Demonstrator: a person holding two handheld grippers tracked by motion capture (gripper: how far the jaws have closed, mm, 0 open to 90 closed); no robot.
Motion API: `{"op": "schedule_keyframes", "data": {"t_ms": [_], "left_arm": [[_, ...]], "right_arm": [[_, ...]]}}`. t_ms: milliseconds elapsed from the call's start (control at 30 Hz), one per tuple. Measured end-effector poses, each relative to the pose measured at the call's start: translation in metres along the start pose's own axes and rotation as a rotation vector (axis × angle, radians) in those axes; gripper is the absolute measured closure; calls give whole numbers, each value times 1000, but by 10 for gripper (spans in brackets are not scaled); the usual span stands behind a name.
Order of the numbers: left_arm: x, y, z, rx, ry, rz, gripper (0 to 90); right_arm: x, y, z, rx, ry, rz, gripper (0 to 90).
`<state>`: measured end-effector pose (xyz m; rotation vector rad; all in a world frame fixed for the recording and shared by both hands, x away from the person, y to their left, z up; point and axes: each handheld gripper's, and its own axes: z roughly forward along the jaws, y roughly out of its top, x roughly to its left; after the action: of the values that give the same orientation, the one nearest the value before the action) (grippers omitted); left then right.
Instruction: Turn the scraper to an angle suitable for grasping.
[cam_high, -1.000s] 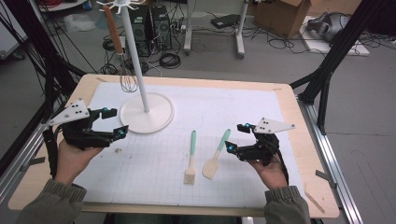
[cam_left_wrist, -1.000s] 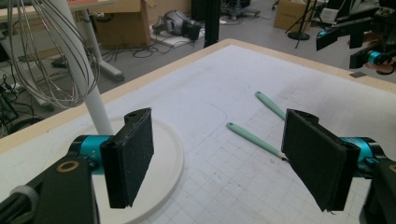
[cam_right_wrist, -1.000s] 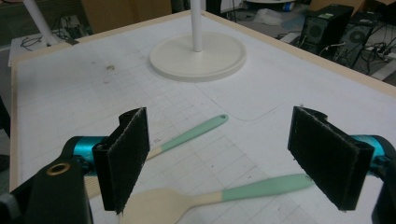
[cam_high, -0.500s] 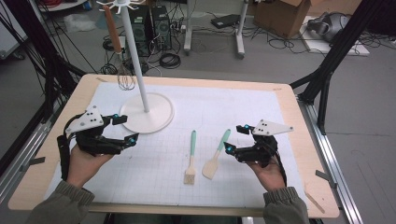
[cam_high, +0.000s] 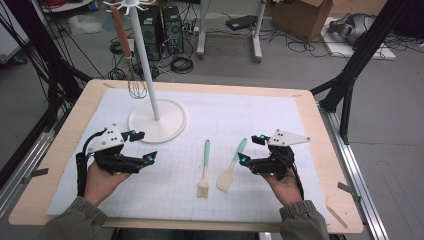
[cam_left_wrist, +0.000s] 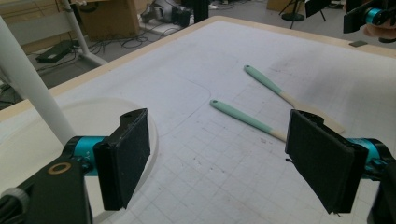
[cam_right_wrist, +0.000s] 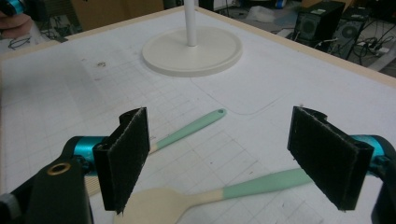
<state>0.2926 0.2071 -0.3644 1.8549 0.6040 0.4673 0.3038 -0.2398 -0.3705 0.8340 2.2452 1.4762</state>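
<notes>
Starting from the high view, I see my left hand-held gripper (cam_high: 144, 146) low over the white mat (cam_high: 260, 115), jaws spread and empty, just in front of the stand's round base (cam_high: 170, 125). My right hand-held gripper (cam_high: 250, 149) sits beside the spatula (cam_high: 231, 167), jaws spread too, nothing pinched. The brush (cam_high: 204, 167) lies between the two hands, handle pointing away from me, next to the spatula. A whisk (cam_high: 134, 80) already hangs from the stand's pole (cam_high: 147, 65), so I judge the job is hanging utensils, and the step in hand is the reach for one. To do it well I would come down on a green handle, not the head, square the pads across it, and close only once the handle sits between them.

From the left gripper view, both pads stand wide apart, with the brush's (cam_left_wrist: 245, 119) handle and the spatula's (cam_left_wrist: 280, 93) ahead and apart from them. It also catches the brush handle's hanging hole, which the high view blurs.

From the right gripper view, the spatula's (cam_right_wrist: 224, 193) wooden blade lies right under the near pad, its handle running between the jaws but untouched. How close those pads hover above the tabletop (cam_right_wrist: 327, 60) I cannot tell from above.
</notes>
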Motion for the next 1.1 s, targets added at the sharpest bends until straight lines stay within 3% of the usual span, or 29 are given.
{"op": "schedule_keyframes", "data": {"t_ms": [200,567,667,933,1100], "left_arm": [[1,-13,7,1,-5,-18,224],[-6,-21,15,1,-9,3,226],[-7,-22,15,1,-6,7,227],[-9,-23,15,2,-2,25,227],[-9,-24,14,-4,-8,28,228]], "right_arm": [[4,-1,7,31,4,-17,248],[7,-9,27,111,32,22,599],[4,-12,29,126,38,55,659],[-4,-19,32,160,28,85,828],[-5,-21,34,179,30,76,888]]}}
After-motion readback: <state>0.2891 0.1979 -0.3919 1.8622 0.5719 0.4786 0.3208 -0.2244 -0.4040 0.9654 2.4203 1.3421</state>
